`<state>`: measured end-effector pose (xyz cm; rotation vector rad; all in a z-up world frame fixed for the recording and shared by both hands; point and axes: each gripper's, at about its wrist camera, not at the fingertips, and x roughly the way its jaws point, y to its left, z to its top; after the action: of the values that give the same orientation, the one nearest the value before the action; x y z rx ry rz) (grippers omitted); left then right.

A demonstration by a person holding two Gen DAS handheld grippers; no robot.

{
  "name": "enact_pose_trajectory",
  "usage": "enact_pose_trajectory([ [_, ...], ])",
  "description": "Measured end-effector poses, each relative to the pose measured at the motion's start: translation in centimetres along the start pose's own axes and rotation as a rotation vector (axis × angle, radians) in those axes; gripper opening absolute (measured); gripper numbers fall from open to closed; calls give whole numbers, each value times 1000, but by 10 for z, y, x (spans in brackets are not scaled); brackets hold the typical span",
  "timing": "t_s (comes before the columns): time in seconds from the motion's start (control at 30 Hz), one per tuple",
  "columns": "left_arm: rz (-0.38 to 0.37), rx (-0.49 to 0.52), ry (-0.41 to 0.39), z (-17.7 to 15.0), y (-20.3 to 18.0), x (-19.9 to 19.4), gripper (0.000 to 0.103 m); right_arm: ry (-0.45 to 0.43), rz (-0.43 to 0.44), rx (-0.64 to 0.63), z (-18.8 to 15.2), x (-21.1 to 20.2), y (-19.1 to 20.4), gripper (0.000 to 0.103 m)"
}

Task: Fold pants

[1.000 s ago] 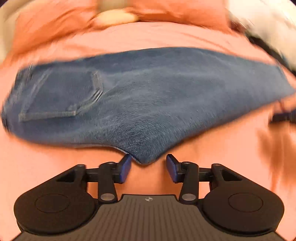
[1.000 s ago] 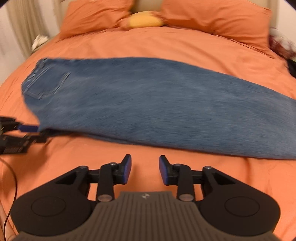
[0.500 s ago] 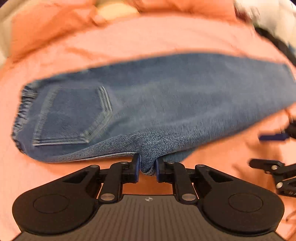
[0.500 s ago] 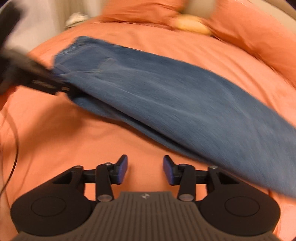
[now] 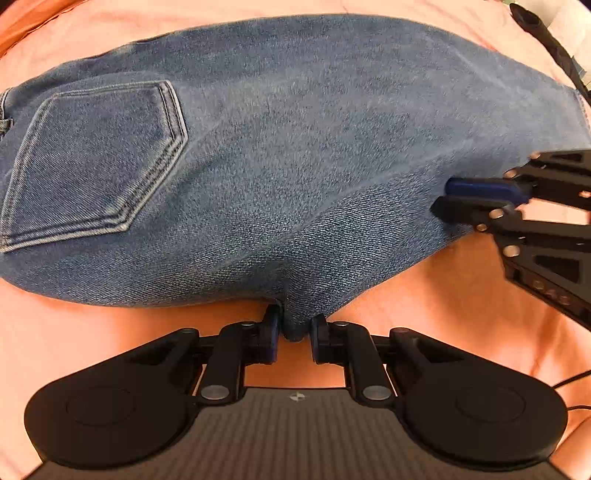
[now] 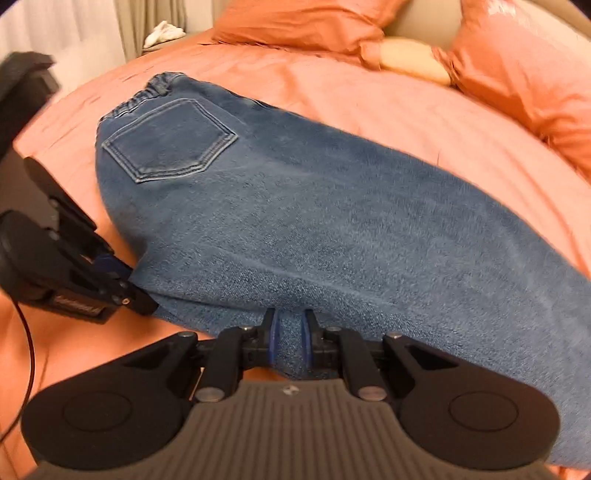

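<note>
Blue denim pants (image 5: 295, 155) lie folded lengthwise on an orange bed, back pocket (image 5: 92, 162) up, waistband to the left. My left gripper (image 5: 293, 330) is shut on the crotch point at the pants' near edge. My right gripper (image 6: 290, 334) is shut on the near edge of the pants (image 6: 332, 221) a little further along the leg. Each gripper shows in the other's view: the right one (image 5: 476, 199) at the right, the left one (image 6: 122, 280) at the left. The leg ends run out of view to the right.
The orange bedsheet (image 6: 369, 96) surrounds the pants. Orange pillows (image 6: 306, 22) and a yellow cushion (image 6: 413, 59) lie at the headboard. A curtain and a white item (image 6: 162, 33) stand at the far left. A black cable (image 6: 26, 332) trails from the left gripper.
My left gripper closed on the crotch point half a second ago and still holds it. My right gripper moved in to the pants' near edge and closed on it.
</note>
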<state>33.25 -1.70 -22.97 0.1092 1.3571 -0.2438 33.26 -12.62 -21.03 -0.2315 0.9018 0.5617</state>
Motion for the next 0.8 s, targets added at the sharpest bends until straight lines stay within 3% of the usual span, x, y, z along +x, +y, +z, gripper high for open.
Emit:
enact_pose_trajectory([
  [0.17, 8, 110, 11, 7, -6, -13, 18, 4, 73, -46, -8, -16, 6, 21],
  [0.27, -13, 79, 51, 9, -1, 7, 19, 49, 8, -74, -11, 0, 13, 21],
  [0.4, -16, 113, 41, -2, 0, 7, 21, 68, 20, 13, -15, 1, -2, 21],
  [0.5, 3, 148, 19, -16, 4, -7, 21, 67, 3, 103, -23, -21, -24, 23],
  [0.6, 9, 168, -39, -24, 8, -26, 21, 62, -55, 230, -41, -48, -60, 33],
  [0.8, 4, 200, -150, -12, 3, -65, 27, 1, -224, 641, -95, -113, -175, 37],
])
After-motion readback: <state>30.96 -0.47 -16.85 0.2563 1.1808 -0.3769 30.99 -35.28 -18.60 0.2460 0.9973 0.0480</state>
